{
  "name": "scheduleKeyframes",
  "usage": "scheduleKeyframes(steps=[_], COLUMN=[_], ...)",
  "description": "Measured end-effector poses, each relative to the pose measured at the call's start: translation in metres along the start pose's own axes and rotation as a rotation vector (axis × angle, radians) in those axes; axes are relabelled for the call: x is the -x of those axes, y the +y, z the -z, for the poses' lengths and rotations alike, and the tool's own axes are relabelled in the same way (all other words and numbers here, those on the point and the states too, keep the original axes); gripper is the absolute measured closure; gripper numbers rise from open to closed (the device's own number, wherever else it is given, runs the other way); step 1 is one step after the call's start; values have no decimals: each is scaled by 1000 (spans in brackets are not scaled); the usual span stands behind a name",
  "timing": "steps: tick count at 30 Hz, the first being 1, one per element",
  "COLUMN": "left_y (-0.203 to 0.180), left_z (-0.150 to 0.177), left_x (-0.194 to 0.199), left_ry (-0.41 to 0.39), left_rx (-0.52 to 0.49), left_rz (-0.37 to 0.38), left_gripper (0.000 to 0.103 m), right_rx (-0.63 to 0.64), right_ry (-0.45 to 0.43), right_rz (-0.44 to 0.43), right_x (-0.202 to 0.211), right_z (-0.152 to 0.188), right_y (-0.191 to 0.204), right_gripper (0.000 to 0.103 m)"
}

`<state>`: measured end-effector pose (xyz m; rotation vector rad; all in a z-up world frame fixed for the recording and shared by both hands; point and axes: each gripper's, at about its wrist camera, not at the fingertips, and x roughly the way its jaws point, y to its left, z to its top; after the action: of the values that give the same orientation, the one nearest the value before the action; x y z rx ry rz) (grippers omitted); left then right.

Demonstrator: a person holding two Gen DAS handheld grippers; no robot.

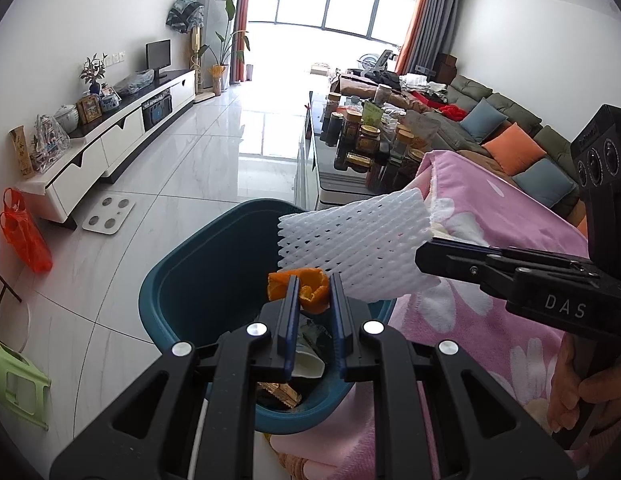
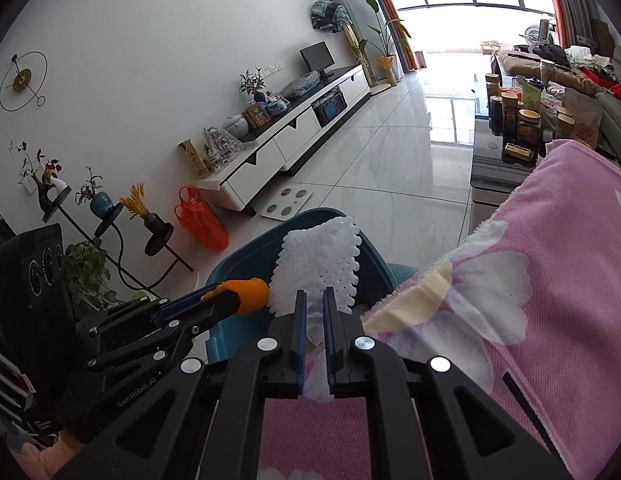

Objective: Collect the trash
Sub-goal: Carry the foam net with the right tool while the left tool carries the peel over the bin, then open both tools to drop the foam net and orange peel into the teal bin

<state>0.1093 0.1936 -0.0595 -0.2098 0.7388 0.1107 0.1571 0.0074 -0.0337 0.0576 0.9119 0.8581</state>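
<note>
My left gripper (image 1: 313,286) is shut on an orange peel (image 1: 306,289) and holds it over the teal trash bin (image 1: 178,280). The bin holds a paper cup and other scraps. My right gripper (image 2: 313,298) is shut on a white foam fruit net (image 2: 320,264), which hangs over the bin's rim (image 2: 246,260). In the left wrist view the foam net (image 1: 350,244) sits just right of the peel, held by the right gripper (image 1: 424,256). In the right wrist view the left gripper (image 2: 240,294) comes in from the left with the peel (image 2: 252,290).
A table with a pink flowered cloth (image 1: 482,248) stands right beside the bin. Behind it is a dark coffee table with several jars (image 1: 366,136) and a sofa (image 1: 510,136). A TV cabinet (image 1: 110,136), an orange bag (image 1: 24,232), a scale (image 1: 108,216) and a green stool (image 1: 14,384) stand on the left.
</note>
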Motion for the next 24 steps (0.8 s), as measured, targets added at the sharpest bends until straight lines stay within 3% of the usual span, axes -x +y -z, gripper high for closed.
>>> scheduleKeyframes(steps=[16, 20, 24], left_y=[11, 17, 24], left_z=[4, 6, 10], left_x=[-27, -36, -36], left_ry=[40, 58, 65], left_rx=[34, 61, 84], left_rz=[-4, -5, -5], left_gripper=[87, 74, 73], right_rx=[32, 8, -10], right_ry=[79, 97, 97], right_rz=[2, 1, -5], right_x=[-32, -40, -38], right_z=[-10, -11, -9], right_y=[18, 15, 10], right_gripper=[93, 90, 90])
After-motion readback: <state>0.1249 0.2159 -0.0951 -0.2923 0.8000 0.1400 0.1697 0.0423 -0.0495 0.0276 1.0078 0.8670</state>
